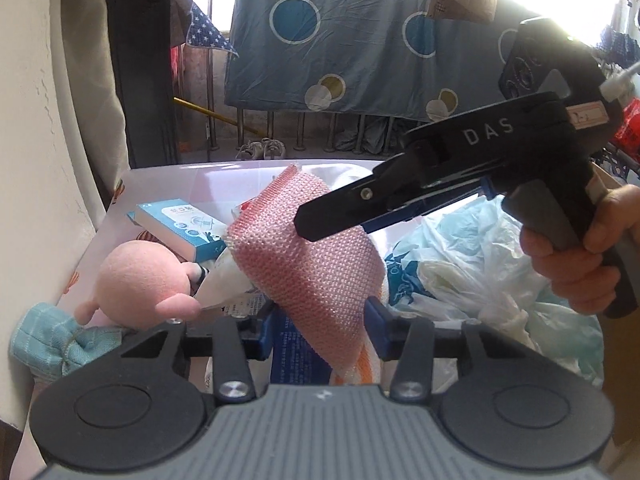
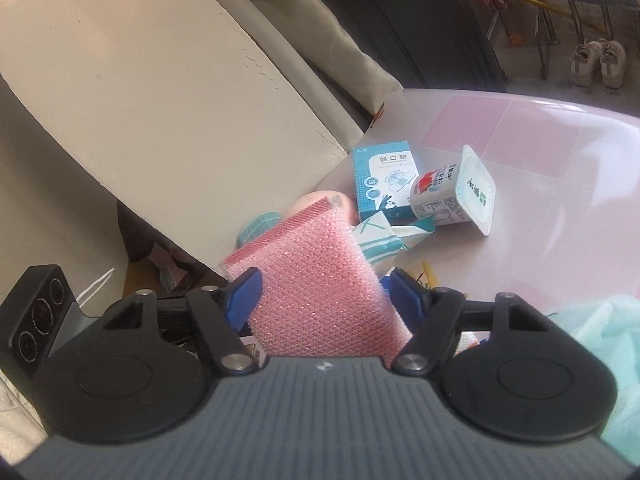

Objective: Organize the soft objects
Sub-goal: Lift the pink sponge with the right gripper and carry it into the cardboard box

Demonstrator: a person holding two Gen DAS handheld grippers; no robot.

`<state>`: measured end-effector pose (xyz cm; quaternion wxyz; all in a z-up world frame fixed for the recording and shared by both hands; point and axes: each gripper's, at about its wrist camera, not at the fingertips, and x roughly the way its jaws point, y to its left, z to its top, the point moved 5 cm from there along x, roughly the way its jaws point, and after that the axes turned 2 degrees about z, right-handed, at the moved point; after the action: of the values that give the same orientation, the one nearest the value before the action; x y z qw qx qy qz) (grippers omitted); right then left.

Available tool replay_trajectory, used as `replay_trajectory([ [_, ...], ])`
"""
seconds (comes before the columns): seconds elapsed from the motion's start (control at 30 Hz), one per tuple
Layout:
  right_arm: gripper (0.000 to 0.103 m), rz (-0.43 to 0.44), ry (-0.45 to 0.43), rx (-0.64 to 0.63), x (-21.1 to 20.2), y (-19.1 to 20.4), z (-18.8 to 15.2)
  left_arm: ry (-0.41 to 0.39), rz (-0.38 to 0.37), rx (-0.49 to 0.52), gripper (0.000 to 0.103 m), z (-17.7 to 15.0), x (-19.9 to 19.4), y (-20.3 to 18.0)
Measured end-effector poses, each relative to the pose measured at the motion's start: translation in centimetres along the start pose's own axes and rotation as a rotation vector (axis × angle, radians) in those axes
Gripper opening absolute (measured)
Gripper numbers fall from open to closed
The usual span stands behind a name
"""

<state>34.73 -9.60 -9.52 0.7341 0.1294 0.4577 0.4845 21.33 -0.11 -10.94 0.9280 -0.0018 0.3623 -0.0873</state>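
Observation:
A pink mesh sponge (image 1: 312,264) is held up above the pink table (image 1: 224,184). My right gripper (image 1: 316,224) comes in from the right and is shut on the sponge's upper part; in the right wrist view the sponge (image 2: 320,280) sits pinched between its blue pads (image 2: 244,296). My left gripper (image 1: 324,320) has its blue pads either side of the sponge's lower end, touching it. A pink plush toy (image 1: 140,284) and a teal checked cloth (image 1: 48,340) lie at the table's left.
A blue plaster box (image 2: 384,180), a yoghurt cup (image 2: 452,196) and a white-teal packet (image 2: 384,240) lie on the table. Crumpled plastic bags (image 1: 480,264) lie at the right. A cream wall (image 2: 160,100) stands at the left. A blue sheet (image 1: 360,40) hangs behind.

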Motion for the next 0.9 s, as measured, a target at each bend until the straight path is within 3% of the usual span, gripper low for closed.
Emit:
replay_trajectory([
  [0.17,0.052,-0.033,-0.029,0.017,-0.7,0.9,0.2,-0.018,0.003,-0.032,0.044,0.9,-1.4,0.6],
  [0.53,0.049,-0.036,-0.163,-0.011,-6.8,8.1,1.2,-0.126,0.008,-0.02,0.045,3.8,-9.2,-1.7],
  [0.7,0.049,-0.032,-0.266,-0.006,-12.9,10.8,-0.4,-0.194,-0.027,0.061,0.045,4.9,-13.0,-5.8],
  [0.9,0.049,-0.074,-0.404,0.091,-21.8,10.1,-5.0,-0.189,-0.147,0.158,0.045,6.8,-13.6,-13.1],
])
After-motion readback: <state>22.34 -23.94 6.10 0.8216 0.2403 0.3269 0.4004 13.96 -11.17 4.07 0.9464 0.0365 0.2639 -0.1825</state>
